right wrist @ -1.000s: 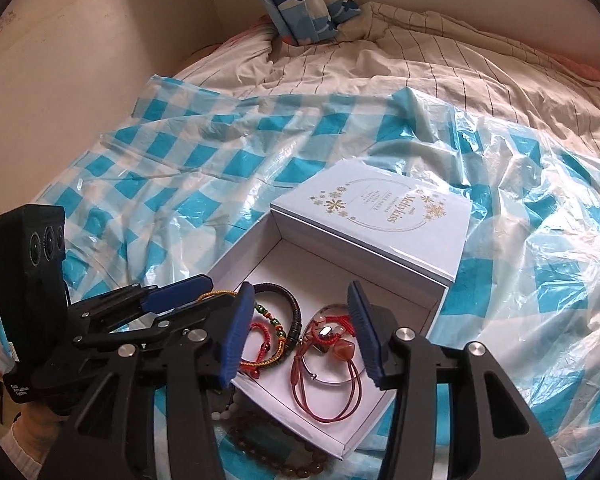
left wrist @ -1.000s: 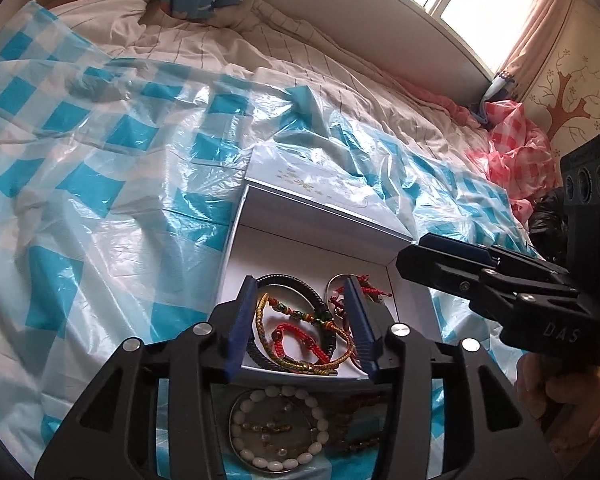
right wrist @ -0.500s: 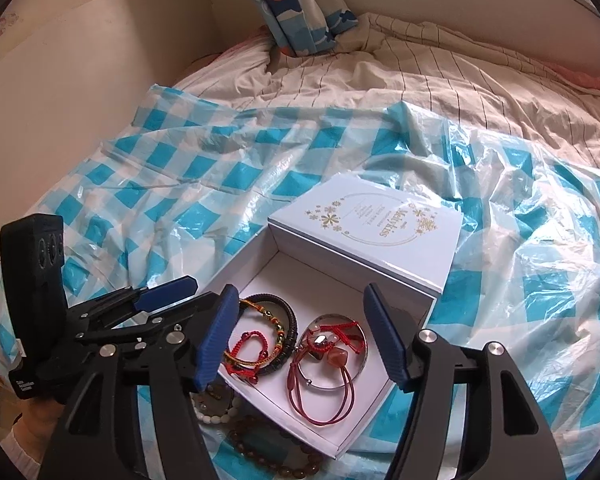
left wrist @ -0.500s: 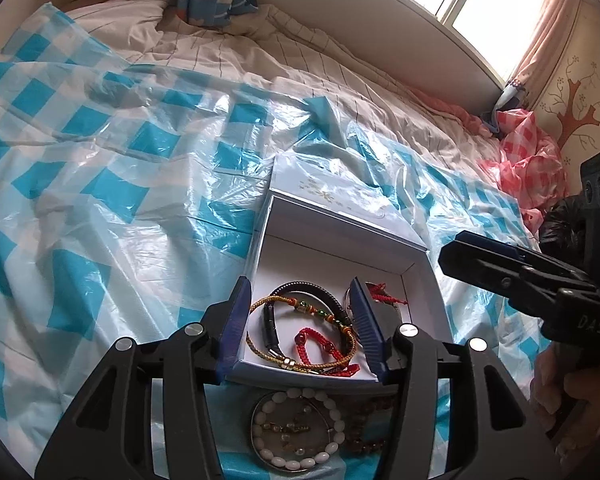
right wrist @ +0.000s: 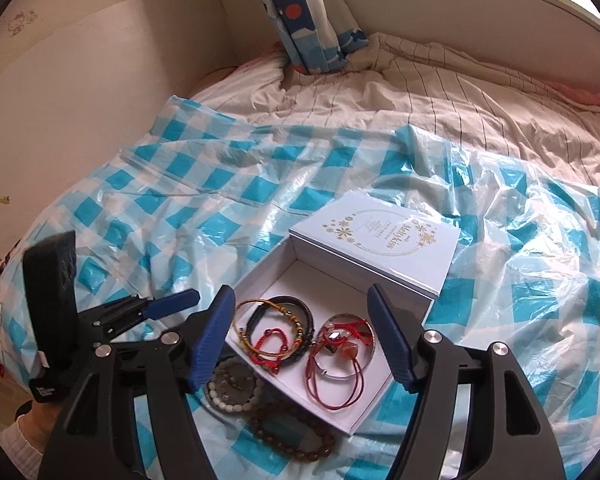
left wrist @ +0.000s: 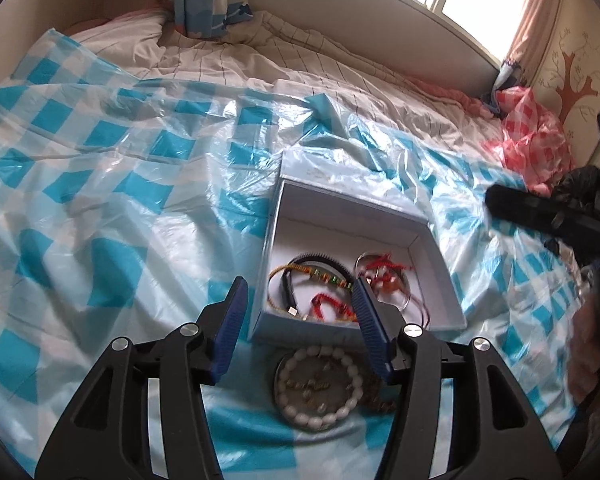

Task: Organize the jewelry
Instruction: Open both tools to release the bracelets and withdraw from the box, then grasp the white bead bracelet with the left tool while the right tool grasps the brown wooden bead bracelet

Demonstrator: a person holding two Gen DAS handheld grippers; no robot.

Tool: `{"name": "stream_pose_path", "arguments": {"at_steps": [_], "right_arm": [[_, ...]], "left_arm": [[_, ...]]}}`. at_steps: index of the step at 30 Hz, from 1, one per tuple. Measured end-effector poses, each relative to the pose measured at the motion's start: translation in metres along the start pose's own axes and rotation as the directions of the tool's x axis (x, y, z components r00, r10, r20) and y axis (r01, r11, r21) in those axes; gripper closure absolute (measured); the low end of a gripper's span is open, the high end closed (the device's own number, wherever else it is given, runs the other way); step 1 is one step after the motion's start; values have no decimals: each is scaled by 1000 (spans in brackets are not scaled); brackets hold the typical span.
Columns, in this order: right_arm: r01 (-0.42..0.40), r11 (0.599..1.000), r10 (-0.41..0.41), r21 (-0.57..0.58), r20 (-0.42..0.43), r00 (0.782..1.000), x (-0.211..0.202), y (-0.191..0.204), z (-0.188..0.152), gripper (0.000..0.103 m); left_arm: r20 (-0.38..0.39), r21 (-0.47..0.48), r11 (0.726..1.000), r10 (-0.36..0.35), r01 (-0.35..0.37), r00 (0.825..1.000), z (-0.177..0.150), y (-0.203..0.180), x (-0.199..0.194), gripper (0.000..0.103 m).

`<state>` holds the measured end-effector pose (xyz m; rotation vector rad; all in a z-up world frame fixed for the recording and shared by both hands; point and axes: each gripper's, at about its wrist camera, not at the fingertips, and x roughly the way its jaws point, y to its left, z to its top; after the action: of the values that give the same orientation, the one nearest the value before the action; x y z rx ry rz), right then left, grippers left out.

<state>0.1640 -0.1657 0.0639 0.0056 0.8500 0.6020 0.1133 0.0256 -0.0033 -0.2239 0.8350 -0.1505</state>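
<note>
Blue-padded, the right gripper and the left gripper both hang over the near end of the white box, their jaws having just been opening and now standing apart with nothing between them. Several bracelets already lie inside the box, while a white bead bracelet and a brown bead bracelet wait on the checked plastic sheet just in front of it. The next pick is probably the white one: lower one pad inside the ring and one outside, pinch a few beads, then lift clear over the box wall.
</note>
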Motion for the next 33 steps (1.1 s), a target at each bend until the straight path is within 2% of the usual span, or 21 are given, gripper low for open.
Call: {"name": "stream_pose_path", "arguments": {"at_steps": [19,33], "right_arm": [[-14,1000,14,-20,20,1000,-53,38,-33,30],[9,1000,-9,4,-49,999,-60,40,-78,29]], "left_arm": [[-54,68,998,15,-11,998,-29,-2,-14,50],[-122,135,990,46,-29,991,-57,-13,11,50]]}}
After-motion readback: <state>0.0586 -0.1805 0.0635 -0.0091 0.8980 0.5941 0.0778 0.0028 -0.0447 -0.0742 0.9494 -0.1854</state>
